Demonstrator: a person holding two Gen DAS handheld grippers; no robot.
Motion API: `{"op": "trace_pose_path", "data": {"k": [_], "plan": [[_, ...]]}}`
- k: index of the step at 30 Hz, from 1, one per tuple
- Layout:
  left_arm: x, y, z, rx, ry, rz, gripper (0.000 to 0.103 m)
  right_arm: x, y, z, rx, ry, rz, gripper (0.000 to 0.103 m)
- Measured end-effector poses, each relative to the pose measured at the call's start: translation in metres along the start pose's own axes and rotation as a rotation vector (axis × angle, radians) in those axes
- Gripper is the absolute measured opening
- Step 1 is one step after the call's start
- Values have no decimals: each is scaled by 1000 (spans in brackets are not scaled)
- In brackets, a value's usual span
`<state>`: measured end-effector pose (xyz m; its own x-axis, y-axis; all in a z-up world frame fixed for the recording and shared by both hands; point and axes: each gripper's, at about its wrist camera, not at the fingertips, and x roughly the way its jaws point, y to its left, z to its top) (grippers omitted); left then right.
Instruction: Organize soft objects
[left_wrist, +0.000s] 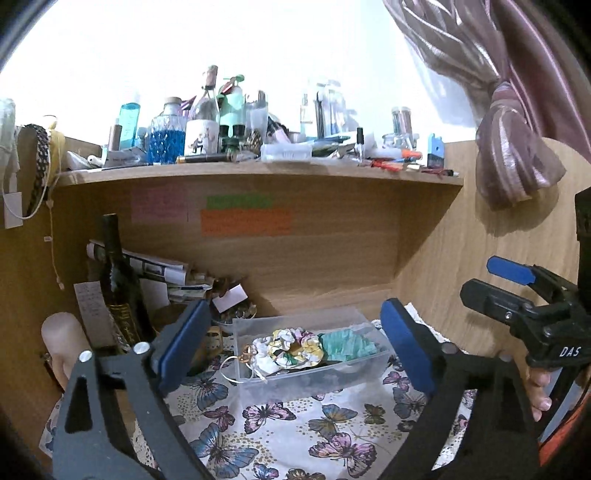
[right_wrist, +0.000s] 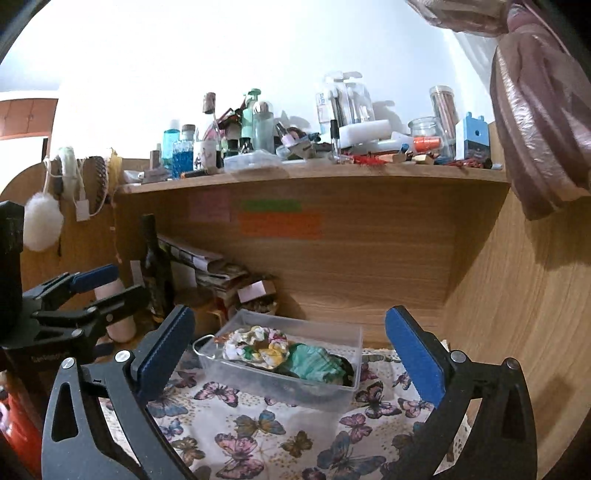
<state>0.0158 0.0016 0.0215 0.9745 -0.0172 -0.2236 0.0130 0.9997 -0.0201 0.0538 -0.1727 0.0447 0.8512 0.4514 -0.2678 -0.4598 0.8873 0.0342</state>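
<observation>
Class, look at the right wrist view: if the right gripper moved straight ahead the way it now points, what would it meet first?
Probably the clear plastic box holding scrunchies, which lies between the open fingers of the right gripper; depth is unclear, so it may pass just above it.

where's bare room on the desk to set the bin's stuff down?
Free: butterfly cloth in front of the clear bin, between the two open claws; a strip right of the bin toward the side panel. Crowded: back-left corner, with the dark bottle and papers, and the top shelf.
</observation>
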Motion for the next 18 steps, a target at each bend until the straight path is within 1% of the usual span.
{"op": "trace_pose_path", "data": {"k": [4,18], "plan": [[-9,-2,-1,-1,-18,3,101,-8,3,-2,4,-6,-2,103],[-10,-4,-3,0,-17,4,103,-15,11,-5,-5,-11,-3,103]]}}
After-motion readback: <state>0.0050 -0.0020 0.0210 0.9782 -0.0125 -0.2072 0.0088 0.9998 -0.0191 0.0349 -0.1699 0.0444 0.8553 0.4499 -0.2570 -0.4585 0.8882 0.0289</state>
